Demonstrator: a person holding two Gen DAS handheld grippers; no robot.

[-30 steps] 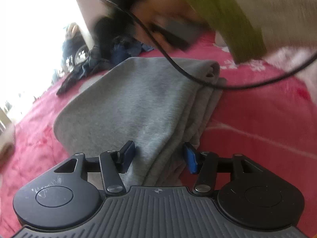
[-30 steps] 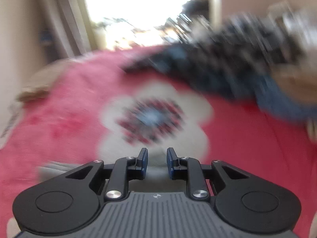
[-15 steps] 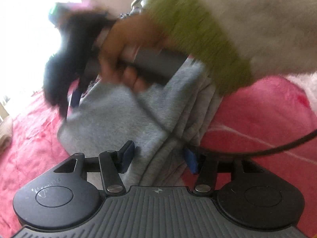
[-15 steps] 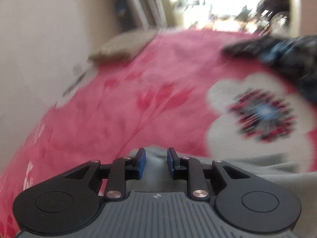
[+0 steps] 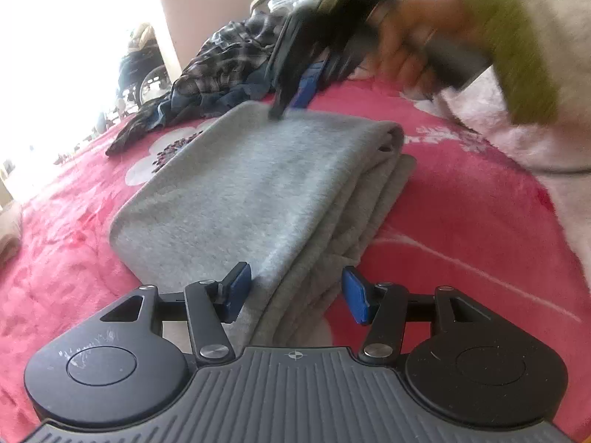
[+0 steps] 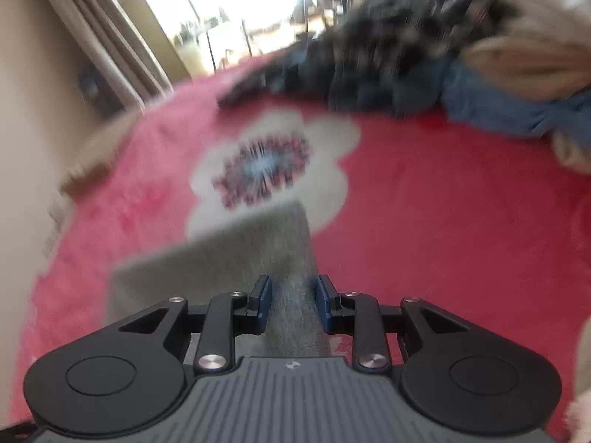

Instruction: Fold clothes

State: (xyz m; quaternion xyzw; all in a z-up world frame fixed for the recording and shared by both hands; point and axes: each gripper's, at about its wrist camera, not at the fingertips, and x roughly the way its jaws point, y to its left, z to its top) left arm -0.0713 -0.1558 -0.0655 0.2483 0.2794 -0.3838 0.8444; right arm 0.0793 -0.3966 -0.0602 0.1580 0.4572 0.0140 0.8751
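The grey garment [image 5: 258,184] lies folded mid-bed on the red blanket [image 5: 461,214]. The right gripper [image 6: 291,302] has swung to its far corner, fingers just opening astride the cloth, unclamped. The left gripper [image 5: 295,291] remains apart, straddling the near edge. Another fold seems imminent.

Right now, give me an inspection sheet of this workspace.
Surface: red blanket with white flower print.
Job's things: grey garment, folded into layers, lying flat.
Clutter: plaid shirt and blue cloth heaped at the far edge; white fleece on one side.
Grippers: left gripper open, straddling the garment's near edge; right gripper, jaws just opening, apart over the far corner, held by a hand in a green cuff.
Cables: nothing seen.
Surroundings: bright window, curtain.
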